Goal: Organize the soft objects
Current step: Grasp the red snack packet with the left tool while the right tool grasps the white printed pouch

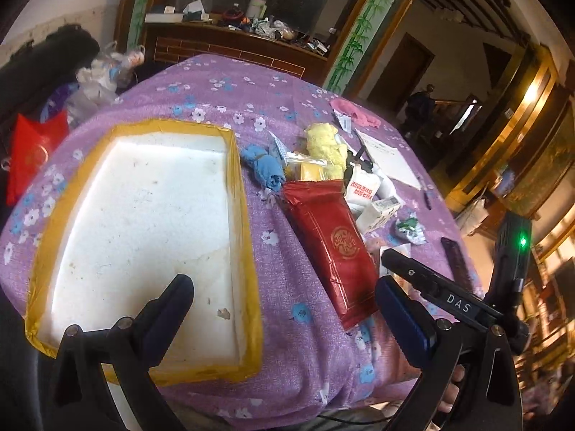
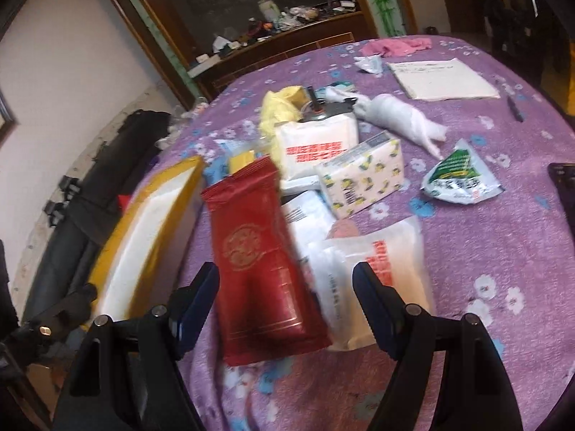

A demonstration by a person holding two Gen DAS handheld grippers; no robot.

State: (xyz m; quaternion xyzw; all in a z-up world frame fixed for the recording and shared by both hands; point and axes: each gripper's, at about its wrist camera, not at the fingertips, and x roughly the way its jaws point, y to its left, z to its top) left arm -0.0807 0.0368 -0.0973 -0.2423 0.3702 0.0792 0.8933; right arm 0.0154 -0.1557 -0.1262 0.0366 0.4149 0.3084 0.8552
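**Red pouch lies loose beside the foam tray**

Red pouch (image 2: 262, 269) lies flat on the purple flowered desk (image 1: 280, 352), just right of the white foam tray (image 1: 143, 222) with its yellow-taped rim. Right tongs (image 2: 287, 309) spread wide, one finger each side of the pouch, gripping nothing. Left tongs (image 1: 284, 305) also gape wide and empty over the tray's near corner. Behind the pouch sit a blue cloth (image 1: 264, 168), a yellow cloth (image 1: 327, 143) and tissue packs (image 2: 363, 176).
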